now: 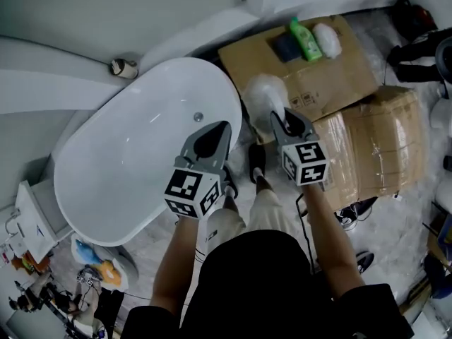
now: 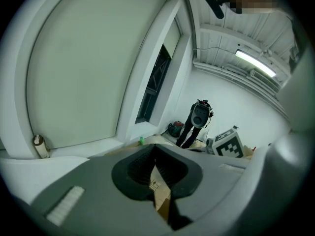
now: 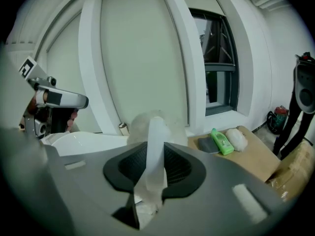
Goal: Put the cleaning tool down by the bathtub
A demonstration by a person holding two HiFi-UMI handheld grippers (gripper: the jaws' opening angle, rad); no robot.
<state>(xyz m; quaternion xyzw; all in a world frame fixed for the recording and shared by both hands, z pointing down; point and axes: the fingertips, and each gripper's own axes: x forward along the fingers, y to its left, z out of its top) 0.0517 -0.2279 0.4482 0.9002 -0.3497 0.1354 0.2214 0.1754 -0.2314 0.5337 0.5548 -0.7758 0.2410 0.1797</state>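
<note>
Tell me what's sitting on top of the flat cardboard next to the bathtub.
A dark pad, a green bottle and a white puff lie on the cardboard. The cleaning tool in the right gripper covers its near corner.

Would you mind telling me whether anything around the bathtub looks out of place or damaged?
Nothing looks spilled or broken. The bathtub is empty and clean. The only oddity is a small roll-like object left loose by the wall beyond its rim; the green bottle lies tidily on the cardboard box.
</note>
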